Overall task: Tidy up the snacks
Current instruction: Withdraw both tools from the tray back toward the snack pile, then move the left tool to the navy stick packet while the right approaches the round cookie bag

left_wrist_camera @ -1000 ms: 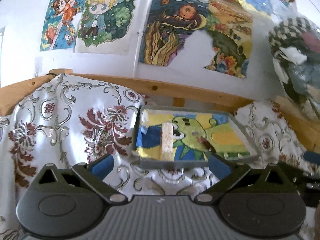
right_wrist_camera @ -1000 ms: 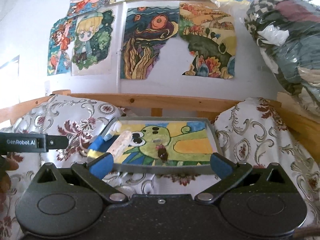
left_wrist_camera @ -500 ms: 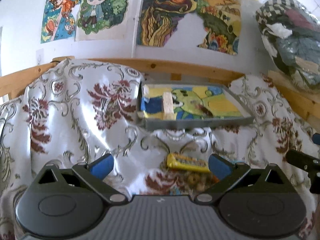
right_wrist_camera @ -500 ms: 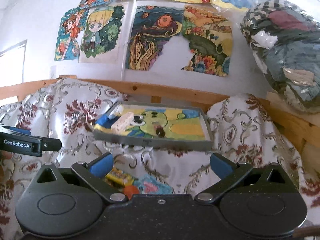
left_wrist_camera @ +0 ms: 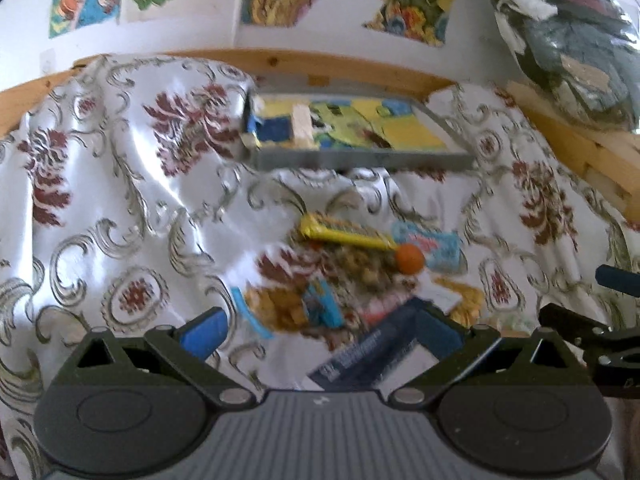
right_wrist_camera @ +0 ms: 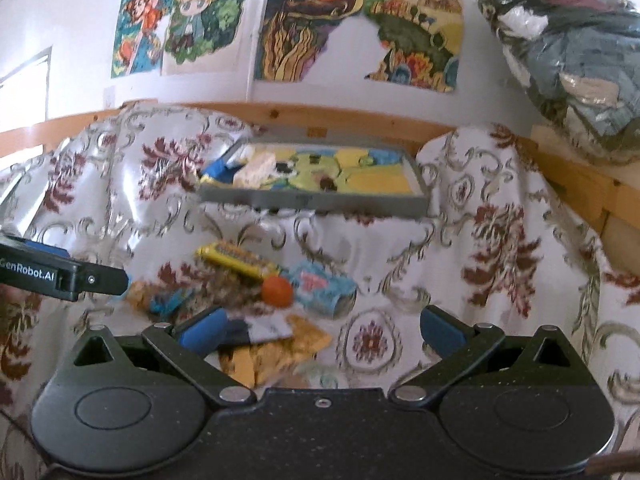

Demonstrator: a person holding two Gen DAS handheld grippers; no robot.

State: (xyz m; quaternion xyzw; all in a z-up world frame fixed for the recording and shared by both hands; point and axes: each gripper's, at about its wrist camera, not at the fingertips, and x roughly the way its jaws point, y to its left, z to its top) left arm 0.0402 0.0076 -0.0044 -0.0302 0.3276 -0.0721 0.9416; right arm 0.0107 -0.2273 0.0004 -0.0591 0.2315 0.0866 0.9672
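A pile of snacks lies on the flowered cloth: a yellow bar, an orange ball, a light blue packet, a dark blue packet and golden wrappers. Behind them a grey tray with a colourful picture base holds a pale wafer and a blue packet. My left gripper hangs open over the near side of the pile. My right gripper is open too, just above the golden wrappers.
A wooden rail runs behind the tray, below a wall of drawings. A bagged bundle of cloth bulges at the upper right. The other gripper's tip juts in from the left in the right wrist view.
Both grippers have pulled back and tilted down from the tray. The snack pile, hidden a second ago, is now in full view under the open fingers.
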